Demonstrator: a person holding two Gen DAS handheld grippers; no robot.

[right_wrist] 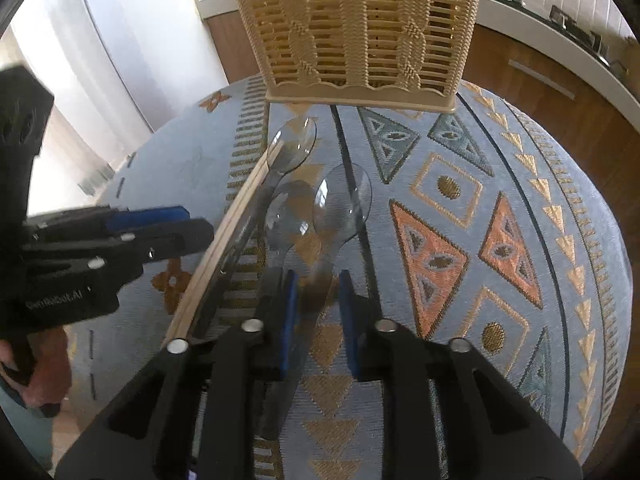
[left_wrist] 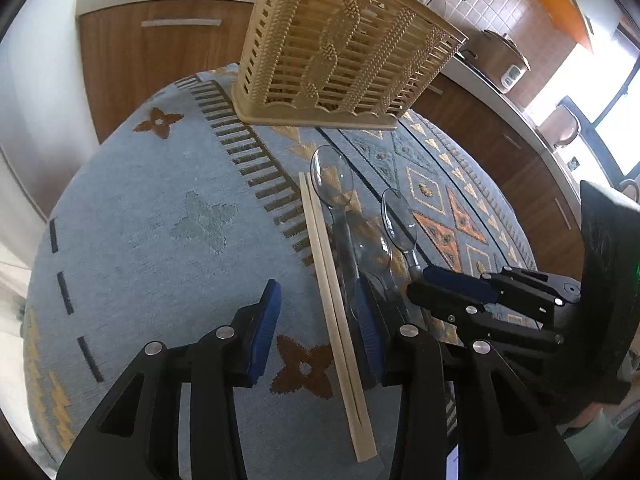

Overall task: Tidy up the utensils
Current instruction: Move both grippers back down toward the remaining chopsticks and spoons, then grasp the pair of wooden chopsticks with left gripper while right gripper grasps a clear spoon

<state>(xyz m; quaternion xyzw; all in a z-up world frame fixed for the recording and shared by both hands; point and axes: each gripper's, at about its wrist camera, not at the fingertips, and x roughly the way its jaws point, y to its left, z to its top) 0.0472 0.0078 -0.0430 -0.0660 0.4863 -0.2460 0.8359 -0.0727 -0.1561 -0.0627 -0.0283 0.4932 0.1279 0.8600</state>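
left gripper spread over chopsticks near the basket; only the right view shows the right gripper spread around a clear spoon.

A: Which surfaces are showing gloss?
B: The clear plastic spoons are glinting; the pale wooden chopsticks are looking matt and smooth.
A: And the rest?
B: The woven tablecloth is reading as rough cloth, the slatted basket as matt cream plastic, the gripper pads as ribbed blue rubber.
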